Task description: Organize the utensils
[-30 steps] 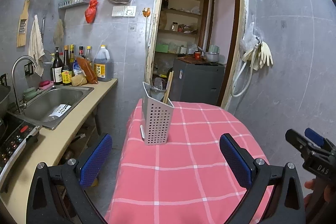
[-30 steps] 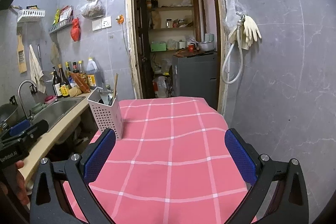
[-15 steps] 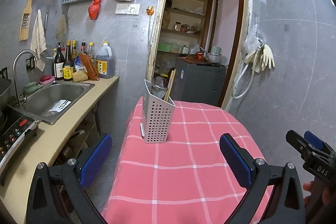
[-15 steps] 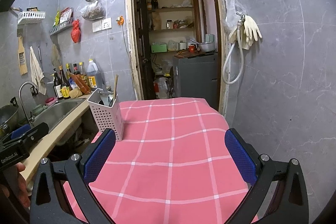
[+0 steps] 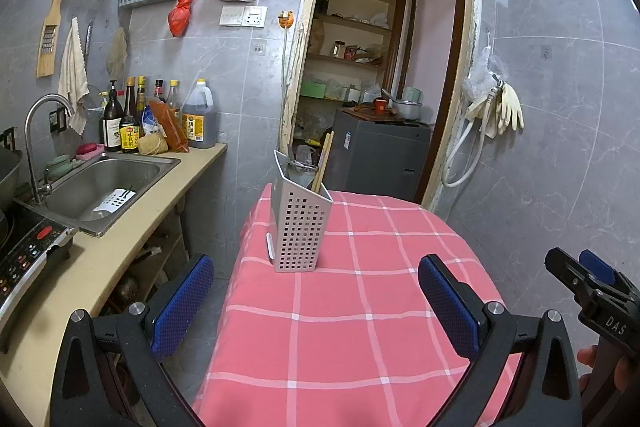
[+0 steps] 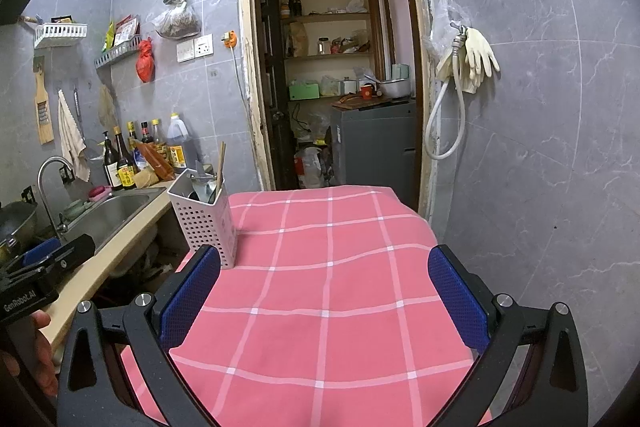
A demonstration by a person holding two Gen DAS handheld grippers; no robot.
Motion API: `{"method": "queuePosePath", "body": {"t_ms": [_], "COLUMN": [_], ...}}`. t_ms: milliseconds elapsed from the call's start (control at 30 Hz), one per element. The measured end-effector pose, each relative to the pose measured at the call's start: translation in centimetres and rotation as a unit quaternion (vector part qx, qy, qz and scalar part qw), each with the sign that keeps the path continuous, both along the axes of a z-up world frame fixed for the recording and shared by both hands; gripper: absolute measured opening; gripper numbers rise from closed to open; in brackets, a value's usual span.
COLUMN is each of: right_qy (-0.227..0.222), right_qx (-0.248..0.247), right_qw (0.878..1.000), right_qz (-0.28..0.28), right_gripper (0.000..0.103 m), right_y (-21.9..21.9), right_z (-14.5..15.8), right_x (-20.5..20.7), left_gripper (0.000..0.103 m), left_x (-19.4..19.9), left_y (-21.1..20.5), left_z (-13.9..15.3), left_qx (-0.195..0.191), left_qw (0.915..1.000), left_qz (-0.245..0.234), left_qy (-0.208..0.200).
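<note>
A white perforated utensil holder (image 5: 299, 227) stands upright near the far left edge of the table with the pink checked cloth (image 5: 360, 327). Wooden chopsticks (image 5: 323, 163) and metal utensils stick out of its top. It also shows in the right wrist view (image 6: 204, 219). My left gripper (image 5: 316, 301) is open and empty, held above the near left part of the table, short of the holder. My right gripper (image 6: 324, 301) is open and empty over the near middle of the table. No loose utensils show on the cloth.
A counter with a steel sink (image 5: 104, 183), a tap (image 5: 36, 143) and several bottles (image 5: 128, 119) runs along the left. An induction cooker (image 5: 24, 251) sits at its near end. An open doorway (image 5: 372, 87) lies behind the table. Rubber gloves (image 5: 504, 107) hang on the right wall.
Both grippers have drifted slightly; the left view has risen and shifted a little, so the holder sits a bit lower and closer. Both stay open and empty.
</note>
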State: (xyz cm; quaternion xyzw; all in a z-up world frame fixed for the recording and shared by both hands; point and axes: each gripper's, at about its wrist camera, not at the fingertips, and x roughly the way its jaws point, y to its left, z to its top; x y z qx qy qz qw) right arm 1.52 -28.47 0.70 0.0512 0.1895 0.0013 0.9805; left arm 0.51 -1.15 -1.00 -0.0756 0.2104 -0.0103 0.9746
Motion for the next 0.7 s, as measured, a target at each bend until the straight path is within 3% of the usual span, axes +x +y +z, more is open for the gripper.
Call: {"method": "queuePosePath", "body": {"t_ms": [700], "right_qy": [0.000], "right_qx": [0.002], "right_qw": [1.000], "right_qz": [0.000], "right_gripper": [0.102], "right_y": [0.09], "right_z": [-0.03], "right_x": [-0.11], "left_gripper": [0.103], "left_x": [0.02], "left_y": [0.04], "left_z": [0.01], "left_qx": [-0.001], "left_qw": [1.0000], "left_qz": [0.000], "left_qy": [0.000]}}
